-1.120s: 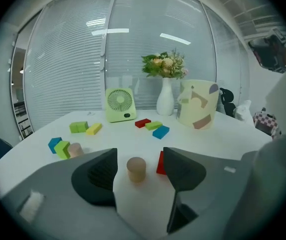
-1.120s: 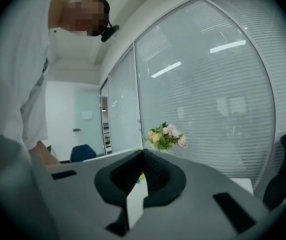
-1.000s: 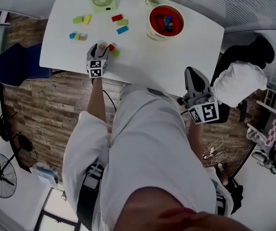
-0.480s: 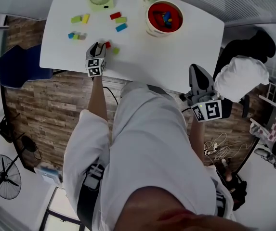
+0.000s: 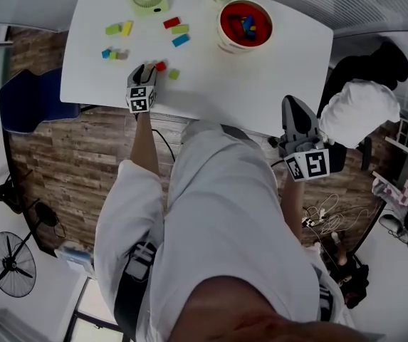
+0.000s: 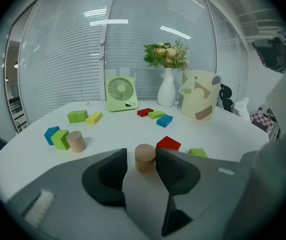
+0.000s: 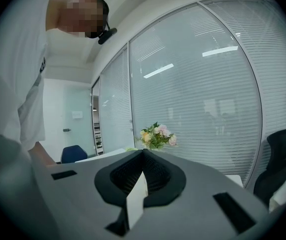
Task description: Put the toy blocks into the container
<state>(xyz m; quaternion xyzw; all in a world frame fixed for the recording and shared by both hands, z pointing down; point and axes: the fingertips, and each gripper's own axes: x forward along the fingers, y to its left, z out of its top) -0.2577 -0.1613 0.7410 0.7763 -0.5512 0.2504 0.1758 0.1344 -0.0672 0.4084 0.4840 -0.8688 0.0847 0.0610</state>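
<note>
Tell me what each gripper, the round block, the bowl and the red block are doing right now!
Left gripper: jaws opening, round block between them, gap on one side.
Right gripper: shut, empty, away from the table.
Round block: standing upright on the table.
Container: upright, some blocks inside.
Red block: lying loose on the table.

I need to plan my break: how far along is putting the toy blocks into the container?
Done: a few blocks lie in the container. In hand: the tan cylinder stands on the table between the jaws of the left gripper, which are opening. Left: that cylinder and the loose blocks around it, such as the red block and blue block. The right gripper is shut and empty.
</note>
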